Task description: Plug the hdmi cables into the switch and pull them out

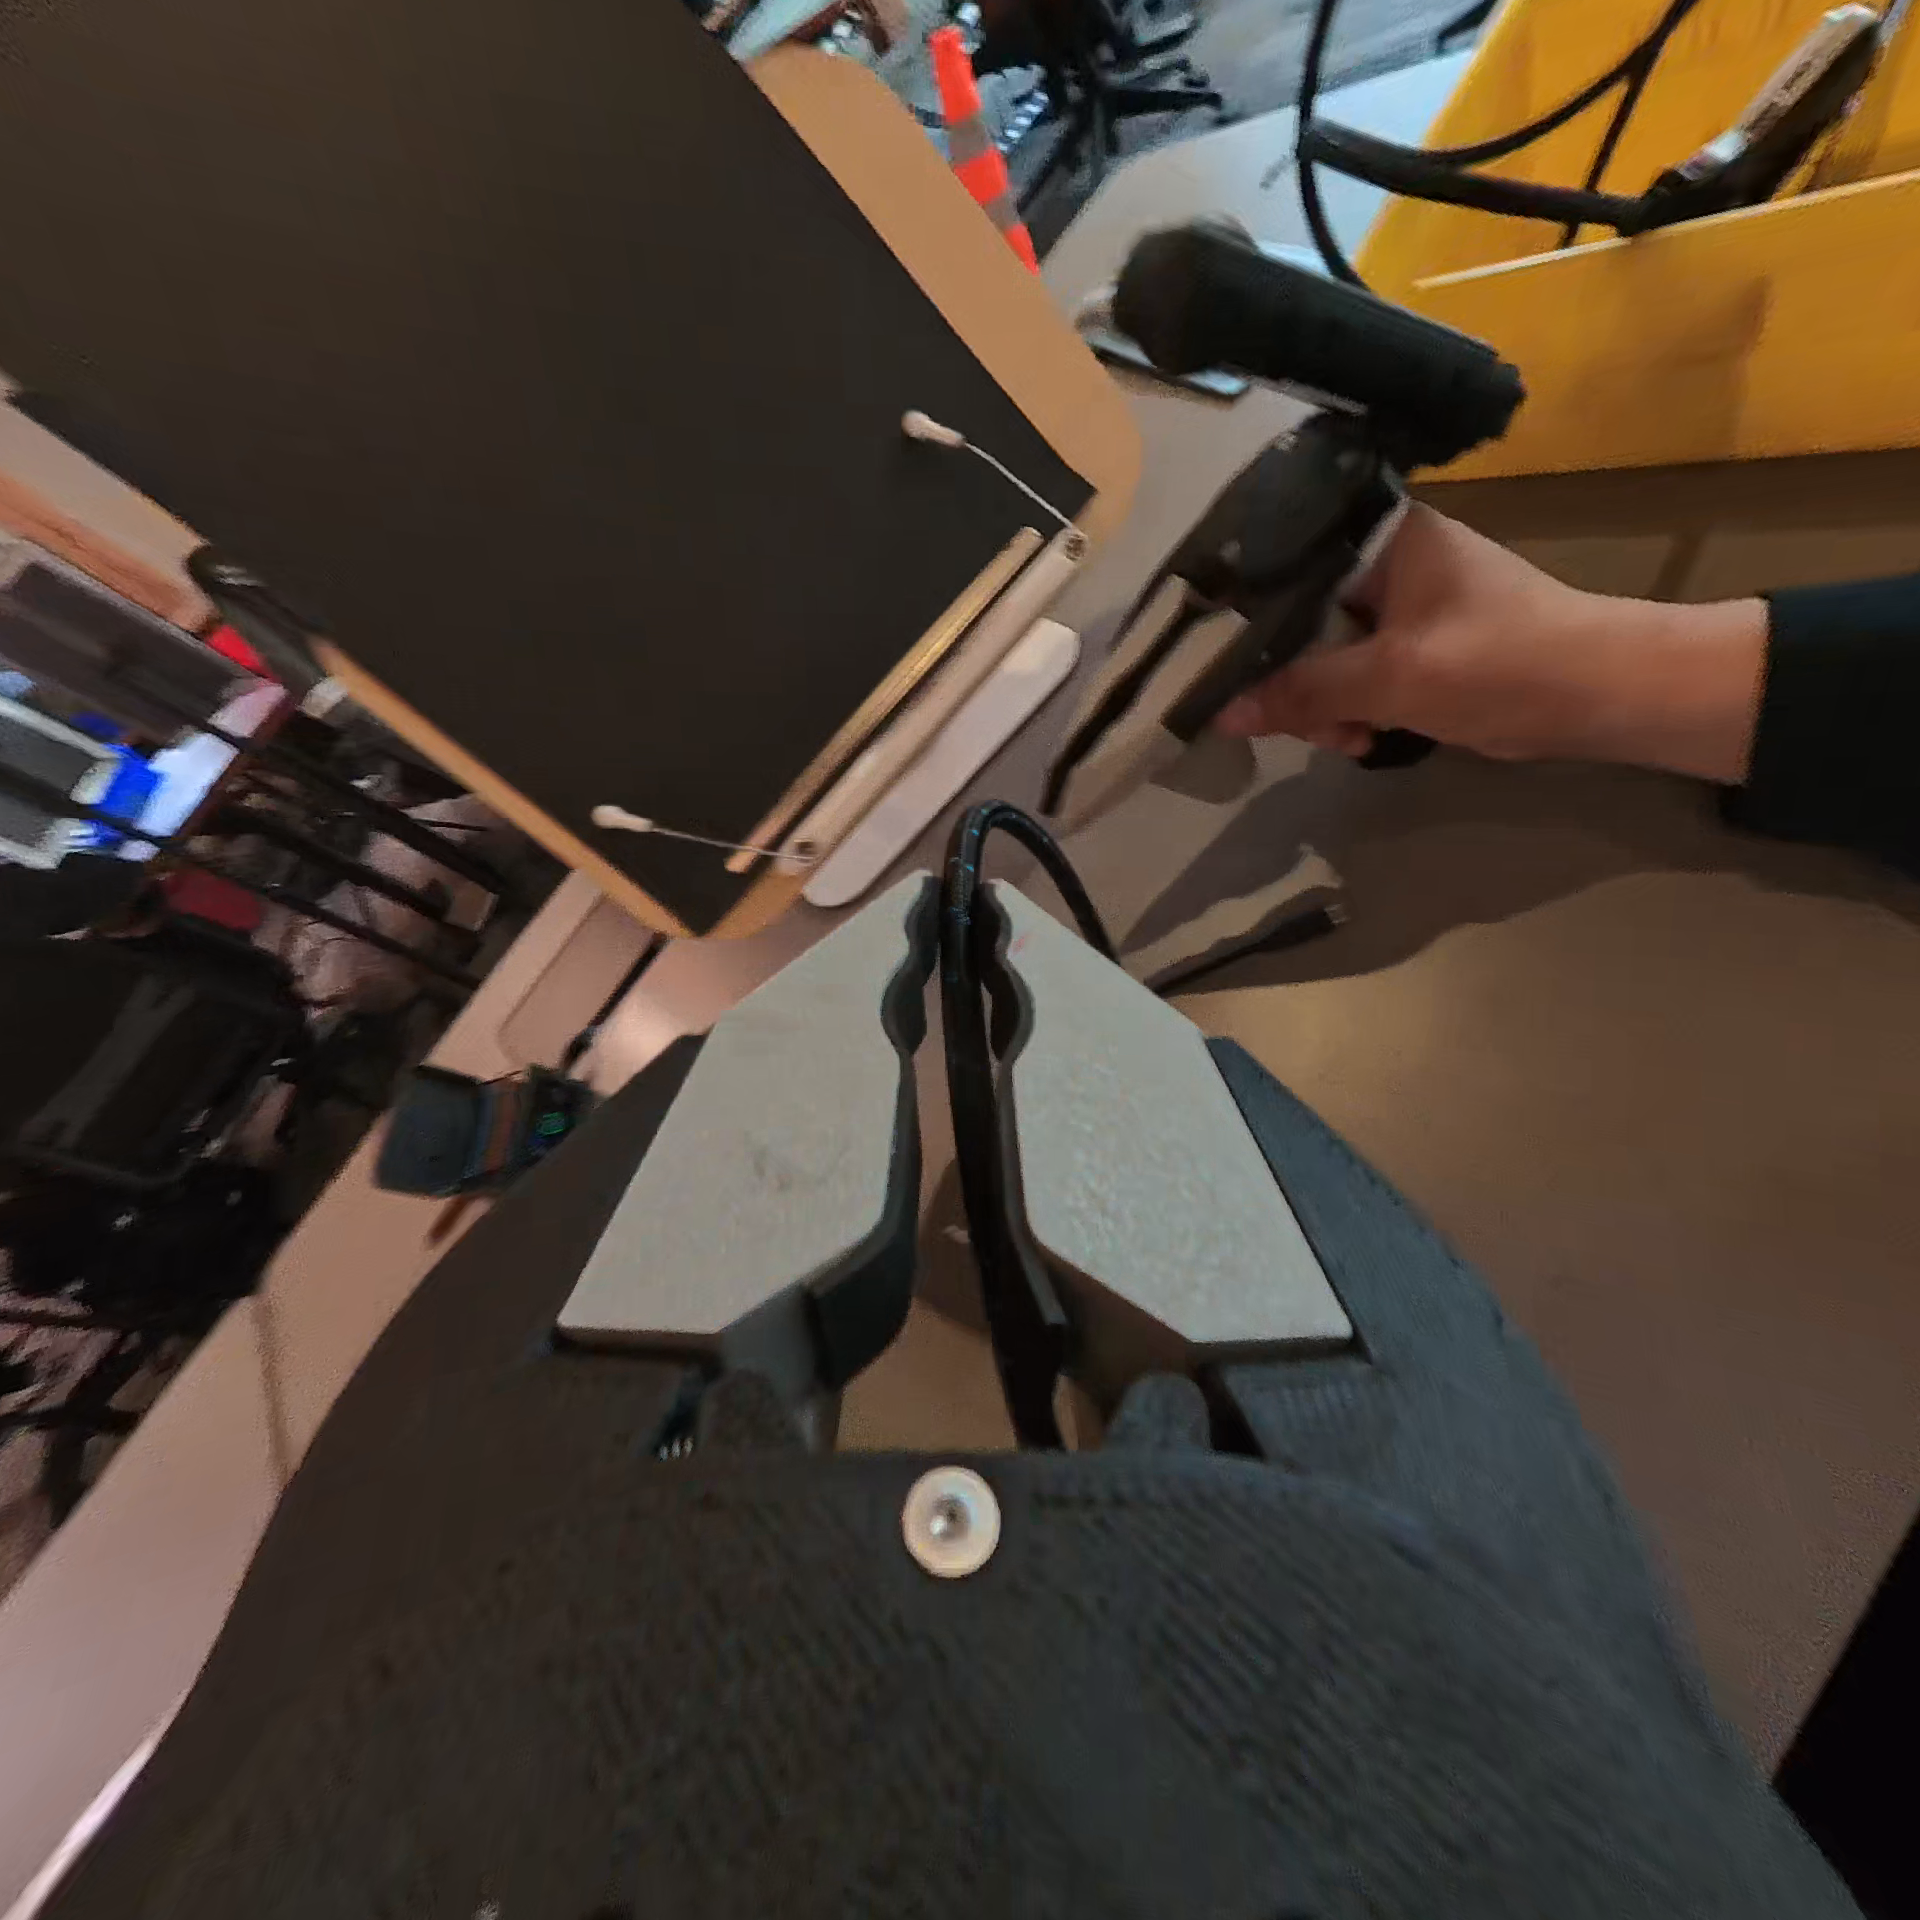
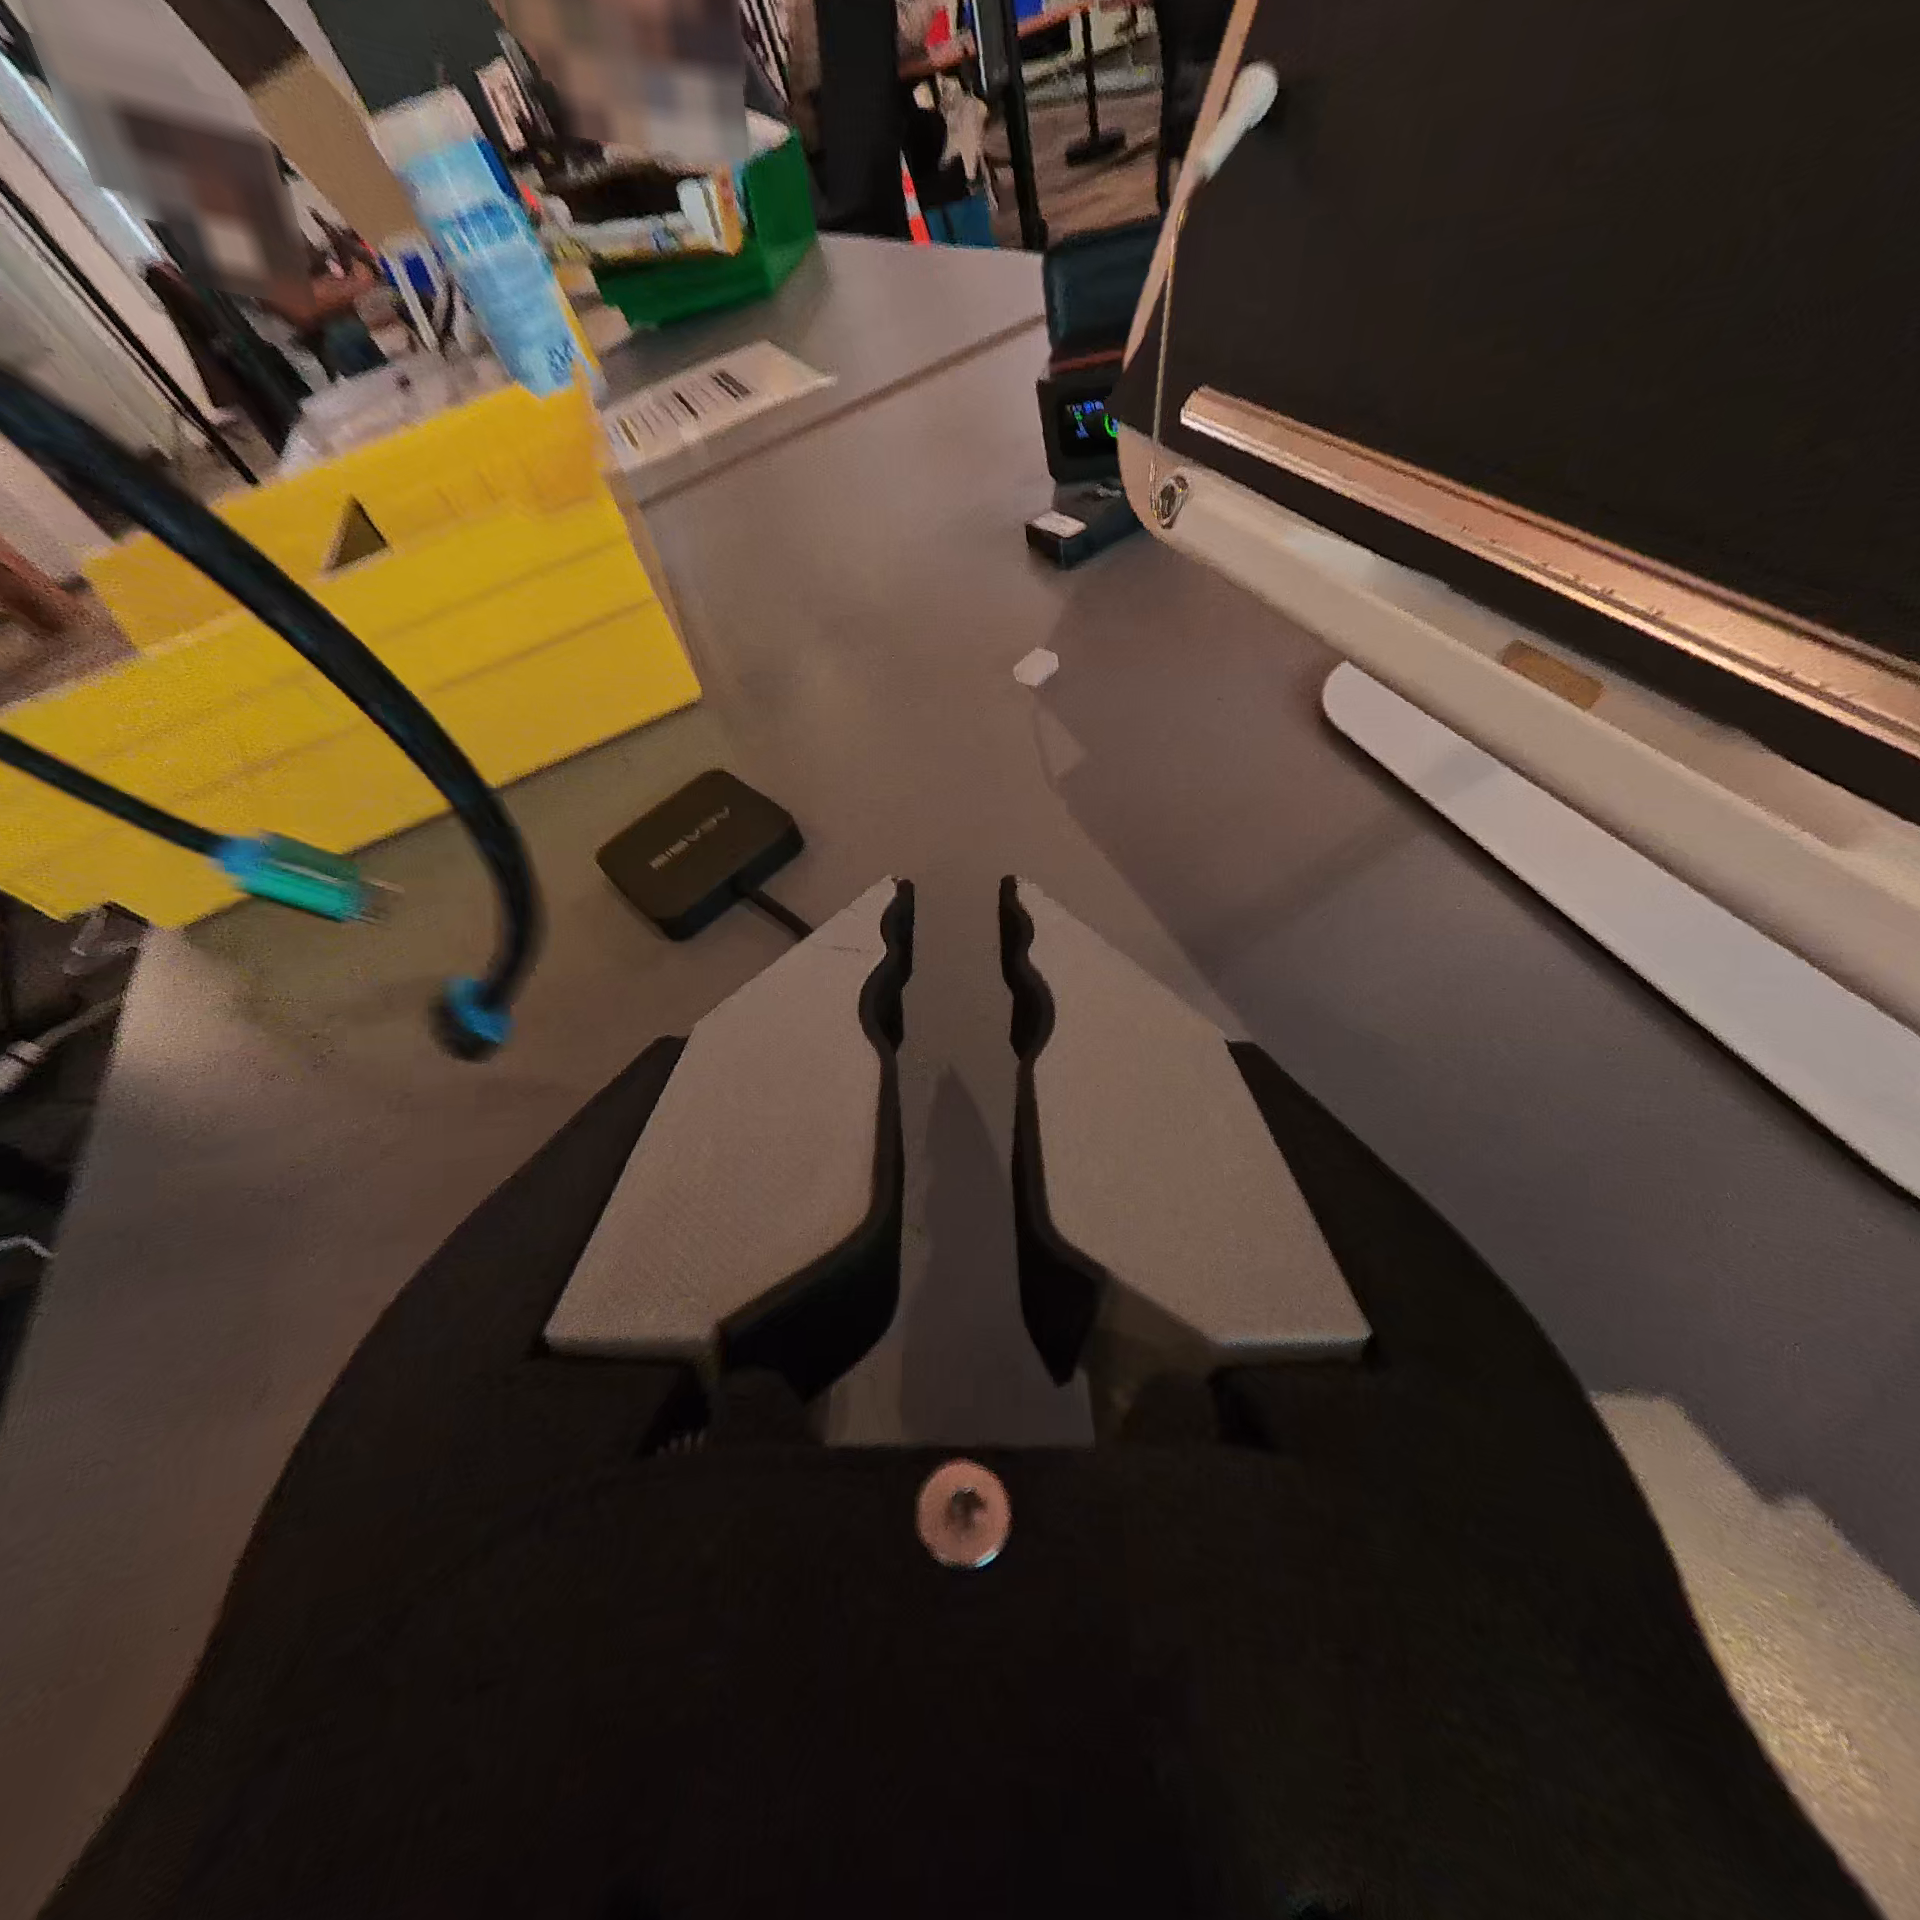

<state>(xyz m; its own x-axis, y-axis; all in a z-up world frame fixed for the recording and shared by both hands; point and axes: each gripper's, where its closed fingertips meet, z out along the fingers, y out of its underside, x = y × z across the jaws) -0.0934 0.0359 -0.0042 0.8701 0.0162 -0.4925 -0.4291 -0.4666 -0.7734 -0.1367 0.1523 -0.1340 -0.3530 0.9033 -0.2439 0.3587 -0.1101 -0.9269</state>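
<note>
While no plug is seated yet, progress: plugging and pulling are both being left to do.
Left gripper (image 1: pixel 961 914): its jaws are being pinched on a black HDMI cable (image 1: pixel 977 1143), running lengthwise between them.
Free plugs (image 2: pixel 312 878): being dangled left of the switch, tips toward it.
Switch (image 2: pixel 701 852): lying flat on the desk (image 2: pixel 1195 987).
Right gripper (image 2: pixel 956 914): jaws slightly spread, empty.

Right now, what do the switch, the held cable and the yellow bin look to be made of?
Switch: matte black casing, probably plastic, with a dull, even sheen.
Cable, clamped in the left gripper: glossy black jacket, likely rubber or PVC; it bends in a smooth loop.
Yellow bin: flat panels with folded edges, possibly corrugated plastic or card; blur leaves it open.
</note>
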